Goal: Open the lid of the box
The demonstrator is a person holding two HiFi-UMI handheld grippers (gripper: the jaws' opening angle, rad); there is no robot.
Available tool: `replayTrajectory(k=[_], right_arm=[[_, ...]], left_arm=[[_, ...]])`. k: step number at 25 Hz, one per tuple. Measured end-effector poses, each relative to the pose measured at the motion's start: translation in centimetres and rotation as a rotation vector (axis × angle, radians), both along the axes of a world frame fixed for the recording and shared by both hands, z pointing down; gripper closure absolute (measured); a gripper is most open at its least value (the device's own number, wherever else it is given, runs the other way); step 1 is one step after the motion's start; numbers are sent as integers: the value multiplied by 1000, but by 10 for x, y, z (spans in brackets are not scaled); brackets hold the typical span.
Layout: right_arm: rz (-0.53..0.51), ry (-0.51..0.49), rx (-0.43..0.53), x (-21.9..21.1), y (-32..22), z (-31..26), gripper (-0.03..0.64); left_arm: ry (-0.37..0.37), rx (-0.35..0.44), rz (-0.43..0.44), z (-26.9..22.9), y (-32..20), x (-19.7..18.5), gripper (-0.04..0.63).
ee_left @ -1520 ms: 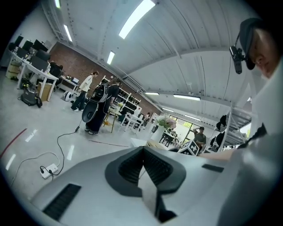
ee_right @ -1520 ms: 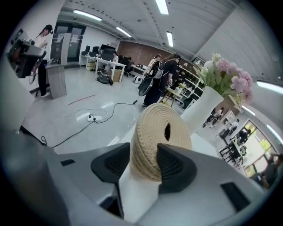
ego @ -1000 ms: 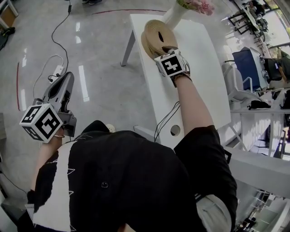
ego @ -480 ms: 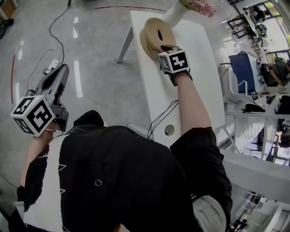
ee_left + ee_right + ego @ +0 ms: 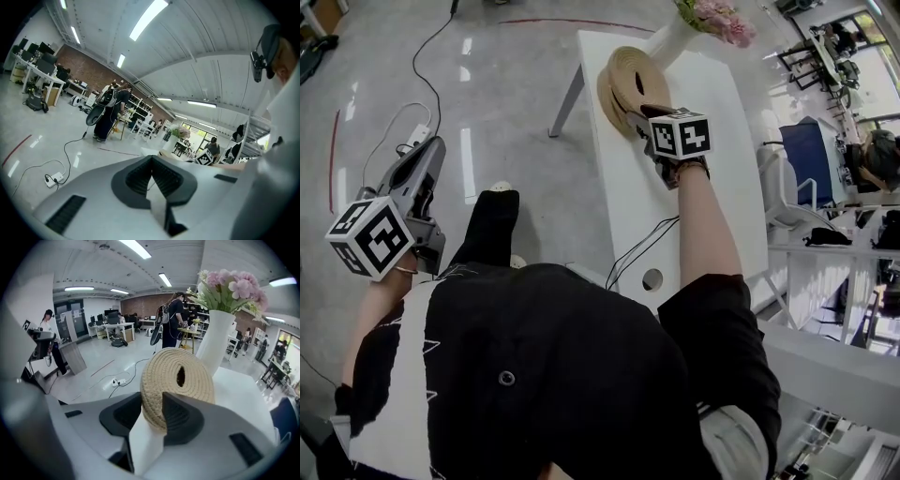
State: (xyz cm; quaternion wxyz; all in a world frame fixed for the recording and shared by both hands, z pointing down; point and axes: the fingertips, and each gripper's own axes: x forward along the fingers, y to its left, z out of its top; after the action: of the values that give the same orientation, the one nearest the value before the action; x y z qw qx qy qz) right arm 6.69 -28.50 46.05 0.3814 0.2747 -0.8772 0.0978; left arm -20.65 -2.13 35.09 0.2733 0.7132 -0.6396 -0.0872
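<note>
You stand in a big room with a shiny grey floor (image 5: 506,103). In front of you is a long white surface (image 5: 722,187). At its far end sits a round box (image 5: 607,96) made of coiled tan rope. Just behind the box is a white vase (image 5: 670,42) with pink flowers (image 5: 717,17).

The lid (image 5: 636,67) of the box is tipped up. It stands nearly on its edge above the box, and you can see the small hole in its middle.

Your right hand-held gripper (image 5: 636,111) reaches over the surface to the box. In the right gripper view, the rope lid (image 5: 180,376) stands upright between the two dark pads. Your right hand-held gripper (image 5: 155,412) pinches the bottom rim of the lid, one pad on each side. The vase (image 5: 215,341) and the flowers (image 5: 229,287) show close behind the lid.

Your left hand-held gripper (image 5: 431,155) hangs out over the floor, well away from the surface and the box. In the left gripper view, its jaws (image 5: 152,173) are pressed together at the tips and hold nothing.

A white power strip (image 5: 419,142) lies on the floor near it, with a thin cable running off. A round hole (image 5: 652,278) is cut in the near end of the surface. People stand far off by some desks.
</note>
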Motion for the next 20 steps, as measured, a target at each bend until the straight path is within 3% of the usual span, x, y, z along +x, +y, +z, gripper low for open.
replayTrajectory(k=[9, 16, 20], right_arm=[[21, -39, 0, -1, 1, -2, 471], [36, -85, 6, -2, 5, -4, 472], [40, -73, 17, -1, 2, -5, 472]], left_arm=[[25, -9, 39, 9, -31, -2, 586], [38, -80, 58, 41, -49, -7, 586], [51, -80, 66, 42, -78, -13, 586]])
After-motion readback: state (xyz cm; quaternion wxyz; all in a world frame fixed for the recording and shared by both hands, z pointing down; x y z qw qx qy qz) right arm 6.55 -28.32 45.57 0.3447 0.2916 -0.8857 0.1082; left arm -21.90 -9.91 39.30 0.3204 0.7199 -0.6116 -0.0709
